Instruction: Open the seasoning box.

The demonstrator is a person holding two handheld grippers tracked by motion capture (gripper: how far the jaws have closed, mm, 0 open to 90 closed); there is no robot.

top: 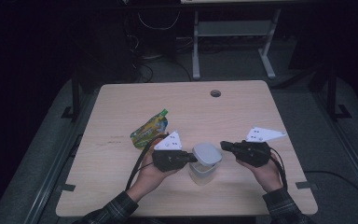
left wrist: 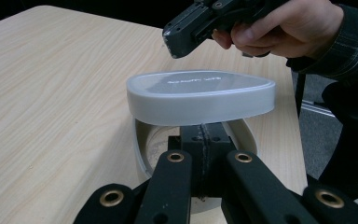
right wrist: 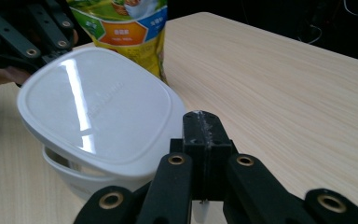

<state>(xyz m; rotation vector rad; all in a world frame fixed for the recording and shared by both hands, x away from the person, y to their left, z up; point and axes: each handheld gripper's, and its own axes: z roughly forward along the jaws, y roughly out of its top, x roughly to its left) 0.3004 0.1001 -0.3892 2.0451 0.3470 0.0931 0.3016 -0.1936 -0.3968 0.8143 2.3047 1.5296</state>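
A white tub point(top: 201, 173) stands near the table's front edge with its pale lid point(top: 207, 153) lying askew on top, raised on one side. My left gripper point(top: 193, 158) is shut, its tips point(left wrist: 205, 133) reaching under the lid's near edge point(left wrist: 200, 100) over the tub's rim point(left wrist: 140, 144); I cannot tell whether they pinch anything. My right gripper point(top: 223, 145) is shut and empty, hovering just right of the lid, tips point(right wrist: 200, 121) beside the lid's edge point(right wrist: 98, 107). In the left gripper view the right gripper point(left wrist: 182, 39) hangs above the lid's far side.
A green-yellow spouted pouch point(top: 149, 128) lies left of the tub, and its printed face point(right wrist: 126, 28) rises behind the lid. The wooden table point(top: 242, 107) has a cable hole point(top: 215, 93) at the back. A desk frame point(top: 196, 46) stands beyond it.
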